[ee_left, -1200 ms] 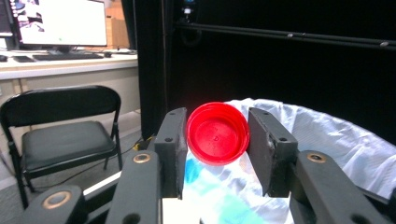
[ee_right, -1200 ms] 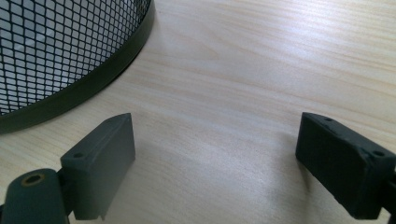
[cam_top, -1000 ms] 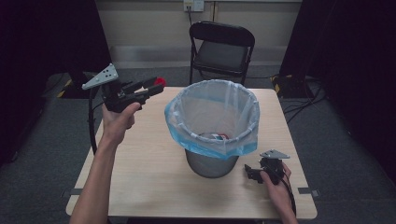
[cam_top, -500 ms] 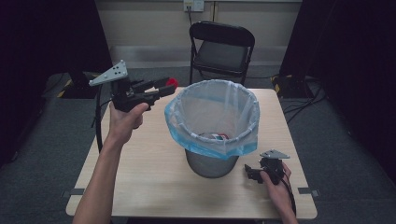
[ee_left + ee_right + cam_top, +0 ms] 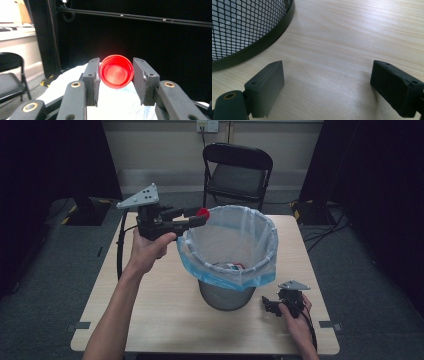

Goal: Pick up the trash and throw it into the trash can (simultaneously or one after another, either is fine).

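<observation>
Nearest, at the front right of the desk (image 5: 165, 320), the right tool (image 5: 280, 304) rests low on the wood beside the foot of the bin (image 5: 227, 251), its jaws spread wide with bare wood between them; in the right gripper view the bin's black mesh wall (image 5: 242, 27) curves just to one side, near but not touching. That hand looks parked, with free desk in front of it and the desk's right edge close behind.

Farther in and higher, the left tool (image 5: 196, 218) is held level above the desk's left half, pinching a red bottle cap (image 5: 202, 212) by its sides. In the left gripper view the cap (image 5: 116, 71) sits between the two pads, hollow side facing the camera, with the pale bag (image 5: 120, 105) spreading below it. The cap is at the bin's near-left rim, about over the edge of the blue-white bag (image 5: 260, 255) folded over it.

As a judgement, the pickup and most of the carry are done; what is left is to bring the cap a little farther over the opening and let go. A few things already lie at the bottom of the bin. The opening is wide and nothing stands above it, so there is room; the one edge to mind is the rim itself, where an early drop could bounce the cap outside.

Beyond the desk stands a black folding chair (image 5: 239, 167), well clear.
</observation>
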